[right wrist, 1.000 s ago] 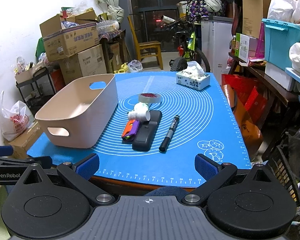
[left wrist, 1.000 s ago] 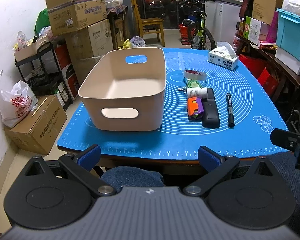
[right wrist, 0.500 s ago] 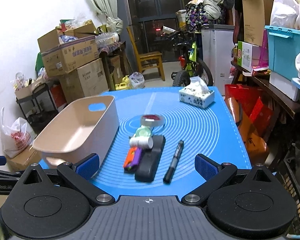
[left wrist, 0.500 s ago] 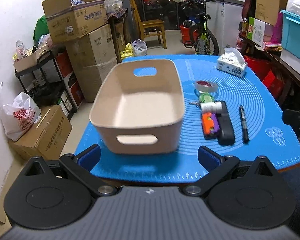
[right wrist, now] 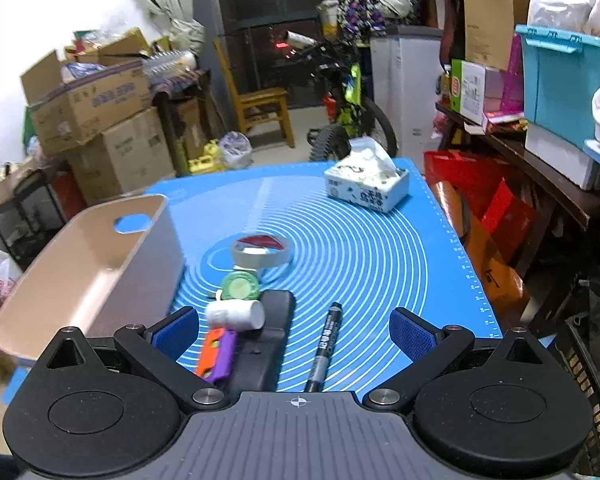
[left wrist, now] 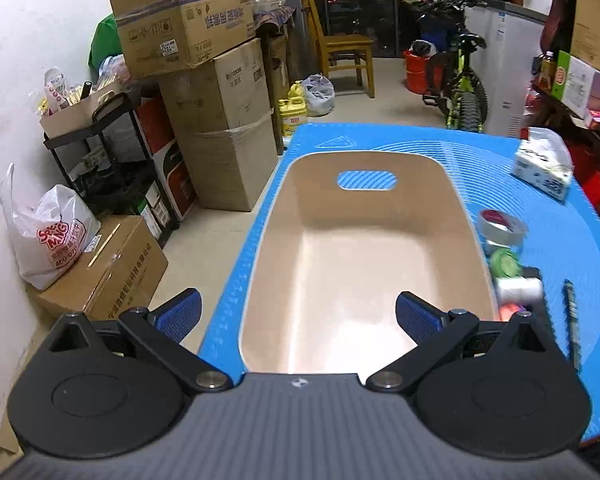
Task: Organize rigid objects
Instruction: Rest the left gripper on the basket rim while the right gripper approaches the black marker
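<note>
Your right tongs (right wrist: 294, 330) stand wide apart and empty, poised over the near end of the row of loose items. Your left tongs (left wrist: 298, 314) are likewise spread and empty, hanging above the near end of the beige bin (left wrist: 470, 236), whose interior holds nothing.

Directly below and between the right tong tips lies the black marker (right wrist: 325, 344). Its long axis runs away from you, roughly along the tongs' forward line, with the cap end pointing outward. To close across its barrel, the jaws as they stand appear already crosswise to it; judge the drop as nearly straight down, slightly right of centre.

Left of the marker lies a black oblong case (right wrist: 266, 344), also lengthwise away from you. A white pill bottle (right wrist: 236, 315) rests on its side across the case's left edge, touching it. An orange-and-purple item (right wrist: 216, 354) lies beside the case near the left tong tip; its type cannot be determined. Beyond the bottle sit a green round item (right wrist: 241, 286) and, farther out, a tape roll (right wrist: 261, 251).

The bin stands to the left of the right tongs, just beside the items on the blue mat (right wrist: 380, 260) covering the desk. The right hand is the nearer one to every loose item. A tissue box (right wrist: 366, 186) sits at the far edge.
</note>
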{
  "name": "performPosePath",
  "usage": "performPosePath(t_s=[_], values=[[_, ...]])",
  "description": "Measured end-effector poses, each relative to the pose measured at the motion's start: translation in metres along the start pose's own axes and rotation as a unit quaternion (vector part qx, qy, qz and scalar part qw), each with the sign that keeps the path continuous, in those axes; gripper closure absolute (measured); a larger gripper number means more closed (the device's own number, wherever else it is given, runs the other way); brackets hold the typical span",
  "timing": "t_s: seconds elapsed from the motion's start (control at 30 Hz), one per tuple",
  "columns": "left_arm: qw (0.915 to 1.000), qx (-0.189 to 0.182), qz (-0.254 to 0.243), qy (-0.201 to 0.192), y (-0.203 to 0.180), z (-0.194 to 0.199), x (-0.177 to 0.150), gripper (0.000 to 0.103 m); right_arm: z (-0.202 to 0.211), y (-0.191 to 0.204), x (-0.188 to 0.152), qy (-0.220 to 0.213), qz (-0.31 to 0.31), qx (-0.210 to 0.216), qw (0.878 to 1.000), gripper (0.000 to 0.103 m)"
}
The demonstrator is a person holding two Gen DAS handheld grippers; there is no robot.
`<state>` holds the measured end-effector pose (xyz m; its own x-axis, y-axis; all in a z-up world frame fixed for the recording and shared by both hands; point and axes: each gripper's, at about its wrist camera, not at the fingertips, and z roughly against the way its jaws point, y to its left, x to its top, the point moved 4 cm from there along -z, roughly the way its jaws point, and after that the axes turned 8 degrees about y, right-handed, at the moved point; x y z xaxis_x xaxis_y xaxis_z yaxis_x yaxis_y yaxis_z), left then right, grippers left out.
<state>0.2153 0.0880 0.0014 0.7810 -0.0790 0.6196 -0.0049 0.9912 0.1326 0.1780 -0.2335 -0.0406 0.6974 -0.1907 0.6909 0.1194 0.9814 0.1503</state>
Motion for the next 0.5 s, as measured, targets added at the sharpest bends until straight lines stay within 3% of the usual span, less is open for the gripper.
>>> performPosePath(t_s=[0.37, 0.4, 0.43, 0.5], values=[[0.9965, -0.015, 0.026, 0.078, 0.028, -0.089, 0.015, 0.002, -0.088, -0.010, 0.002, 0.054, -0.001, -0.046, 0.997, 0.003], [0.9960, -0.017, 0.030, 0.083, 0.031, -0.094, 0.014, 0.006, -0.096, -0.011, 0.001, 0.061, -0.001, -0.051, 0.997, 0.003], [0.9955, -0.019, 0.031, 0.087, 0.033, -0.098, 0.012, 0.016, -0.103, -0.011, 0.000, 0.067, -0.002, -0.055, 0.996, 0.004], [0.9943, -0.021, 0.029, 0.100, 0.036, -0.107, 0.007, 0.019, -0.116, -0.011, -0.003, 0.078, -0.001, -0.061, 0.995, 0.005]])
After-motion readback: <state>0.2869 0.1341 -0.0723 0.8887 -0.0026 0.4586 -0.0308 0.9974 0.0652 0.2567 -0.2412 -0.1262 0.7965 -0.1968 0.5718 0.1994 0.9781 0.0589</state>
